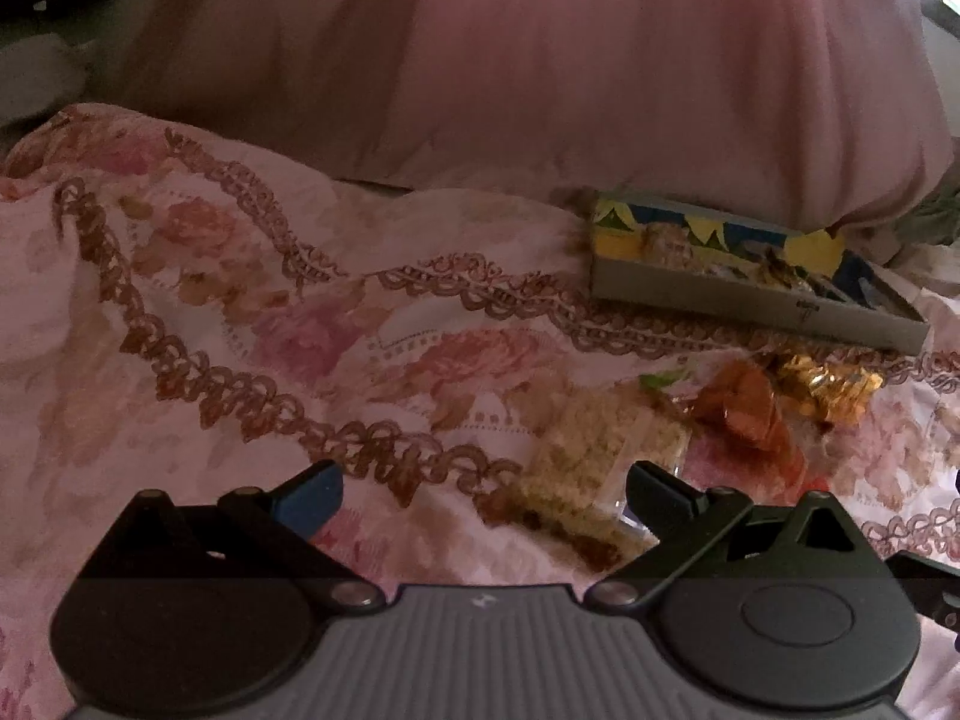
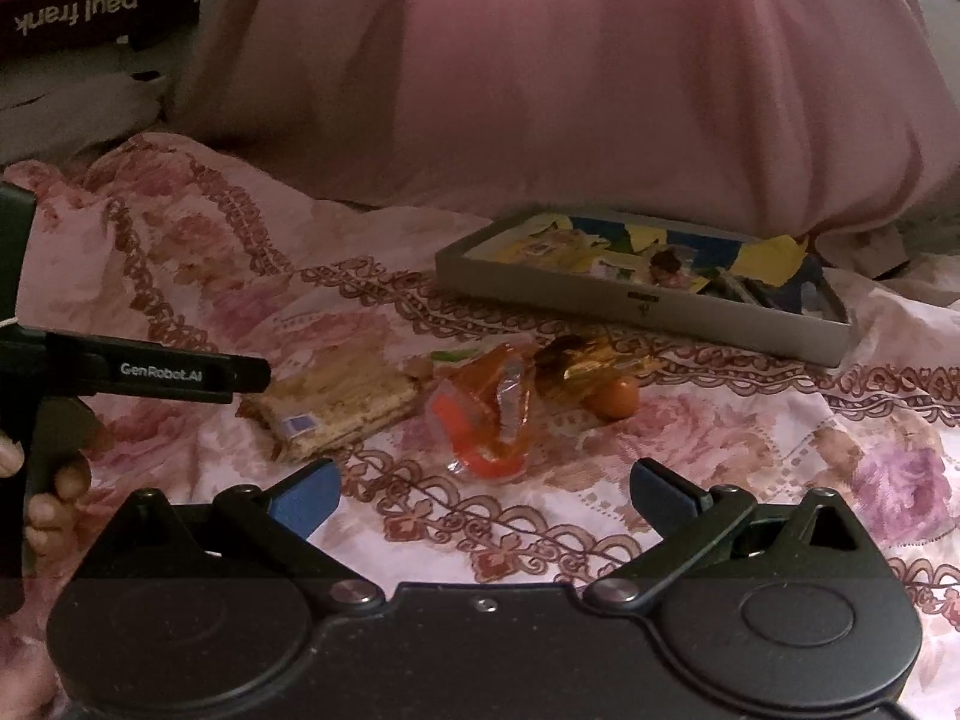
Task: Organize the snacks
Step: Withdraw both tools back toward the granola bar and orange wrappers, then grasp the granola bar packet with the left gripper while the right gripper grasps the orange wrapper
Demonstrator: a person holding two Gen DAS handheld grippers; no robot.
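Peeking out only in the right view, one orange ball [image 2: 618,397] (beside the gold wrapper [image 2: 591,363]). One tray [image 2: 648,306], one cracker pack [image 2: 336,405]. Both the left gripper [image 1: 483,495] and the right gripper [image 2: 485,495] gape wide, empty.

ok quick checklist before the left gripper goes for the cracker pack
1. Left gripper open: ok, fingers spread wide with nothing between them.
2. Cracker pack within the opening: not ok, it lies off toward the right finger, partly under it.
3. Cracker pack free of other snacks: ok, the orange wrapper lies beside it with a gap in the right wrist view.
4. Right gripper out of the way: ok, open and empty, nearer the orange wrapper.
5. Tray has room: cannot tell, packets already fill much of it.
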